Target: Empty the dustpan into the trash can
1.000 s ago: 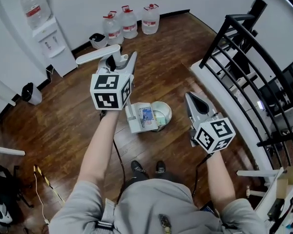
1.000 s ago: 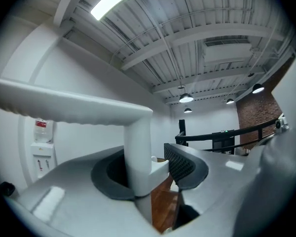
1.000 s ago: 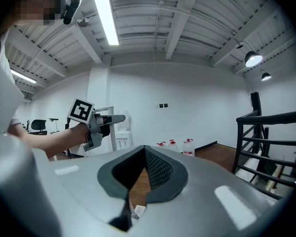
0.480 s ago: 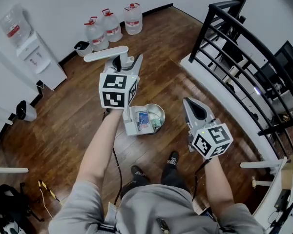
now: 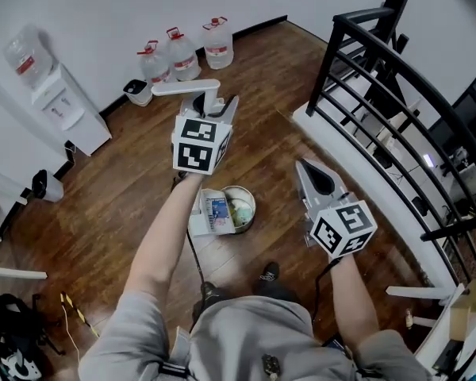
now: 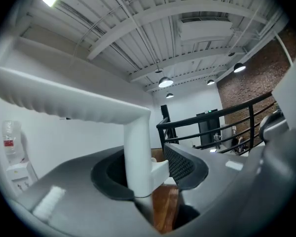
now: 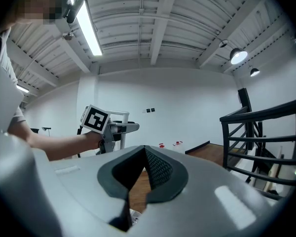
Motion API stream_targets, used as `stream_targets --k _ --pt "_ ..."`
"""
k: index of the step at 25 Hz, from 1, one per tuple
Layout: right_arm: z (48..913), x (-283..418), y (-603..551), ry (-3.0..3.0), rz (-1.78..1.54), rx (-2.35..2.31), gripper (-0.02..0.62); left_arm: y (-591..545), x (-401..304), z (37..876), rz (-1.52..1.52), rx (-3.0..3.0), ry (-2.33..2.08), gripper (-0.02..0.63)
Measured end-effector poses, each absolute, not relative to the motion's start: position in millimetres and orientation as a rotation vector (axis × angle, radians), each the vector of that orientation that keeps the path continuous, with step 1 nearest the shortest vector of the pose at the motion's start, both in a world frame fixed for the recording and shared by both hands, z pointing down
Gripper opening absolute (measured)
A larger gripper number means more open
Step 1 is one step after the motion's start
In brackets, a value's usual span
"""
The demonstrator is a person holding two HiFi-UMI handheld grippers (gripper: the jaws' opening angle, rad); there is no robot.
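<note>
Dustpan [image 5: 209, 214] at the can [image 5: 244, 200], centre frame.
My left gripper [image 5: 213, 106] clamps its handle [image 5: 186, 87]; right gripper [image 5: 307, 167], lower right, is closed and empty.

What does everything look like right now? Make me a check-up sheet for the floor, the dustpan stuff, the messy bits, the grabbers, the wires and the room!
Surface: brown wooden floor; no table.
Job's things: dustpan hangs by its white handle right beside the round trash can; a blue-and-white scrap lies in the pan.
Clutter: black bag; small bin by the wall.
Grippers: left gripper shut on the handle; right gripper jaws together, empty.
Cables: black cable runs under the left arm.
Surroundings: three water bottles, water dispenser, black railing.
</note>
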State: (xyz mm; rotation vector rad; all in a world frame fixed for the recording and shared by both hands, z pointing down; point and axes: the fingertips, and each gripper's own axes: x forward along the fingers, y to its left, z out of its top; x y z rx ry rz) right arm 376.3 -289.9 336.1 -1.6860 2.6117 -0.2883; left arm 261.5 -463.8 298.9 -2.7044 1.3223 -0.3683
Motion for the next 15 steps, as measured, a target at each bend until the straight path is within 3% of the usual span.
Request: stream_targets --k 15 --pt "353.5 501.5 -313.4 2.521 -0.362 -1.747 0.000 -507.6 417.3 332.5 -0.540 -2.693 1.184 0.187"
